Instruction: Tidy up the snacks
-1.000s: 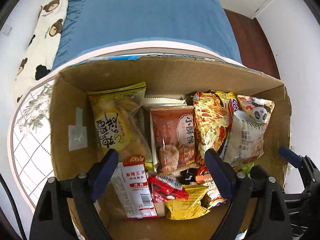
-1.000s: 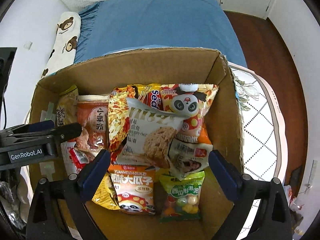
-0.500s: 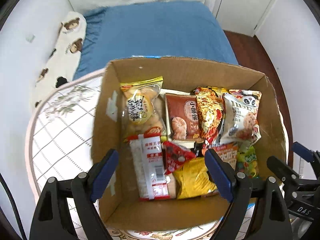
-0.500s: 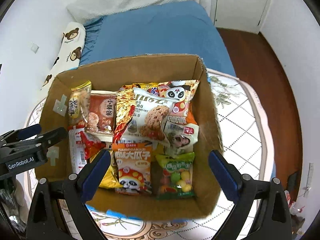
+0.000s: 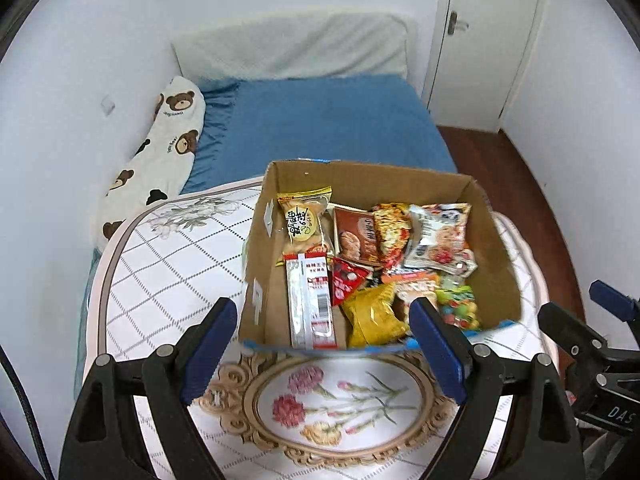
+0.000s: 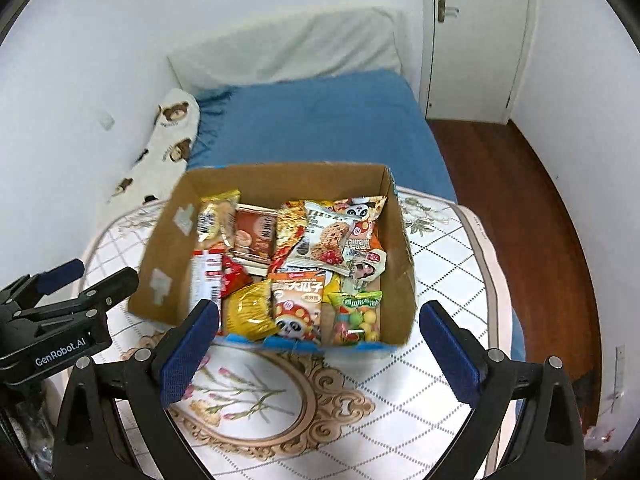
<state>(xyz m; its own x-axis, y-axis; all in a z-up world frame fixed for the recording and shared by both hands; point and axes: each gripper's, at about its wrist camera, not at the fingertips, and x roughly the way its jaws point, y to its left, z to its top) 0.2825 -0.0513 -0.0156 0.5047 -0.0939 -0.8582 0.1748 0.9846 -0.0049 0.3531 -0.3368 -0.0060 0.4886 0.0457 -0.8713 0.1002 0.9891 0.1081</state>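
Now both grippers have pulled up and back from the cardboard box [image 5: 496,264]: a second ago they hung right over the open top with the snack packets filling the view, and now the whole box shows, with the flowered cloth of the desk [image 5: 160,256] around it and the blue bed [image 5: 320,120] behind.

The left gripper [image 5: 320,344] is open, its blue pads [image 5: 208,344] spread with nothing between them. In its view the box sits at twelve o'clock just past the fingertips, the near wall lying between the two pads. The right gripper [image 6: 320,344] is open too; its jaws have just been opening a little wider, and nothing is held between them. From its camera the box [image 6: 400,248] also lies at twelve o'clock, its near blue-edged rim just beyond the pads.

Inside, the snacks stand and lie packed together. A tall yellow packet [image 5: 304,220] leans at the far left, a brown one [image 5: 356,236] beside it, and an oat cookie pack [image 6: 324,236] rests over the middle. Nearer the front lie a white and red strip pack [image 5: 310,300], a crumpled yellow bag [image 5: 372,316], an orange panda bag [image 6: 298,304] and a green candy bag [image 6: 358,316].

A bear-print pillow [image 5: 160,152] lies along the wall at about ten o'clock. Each gripper shows at the edge of the other's view, well apart from the box.
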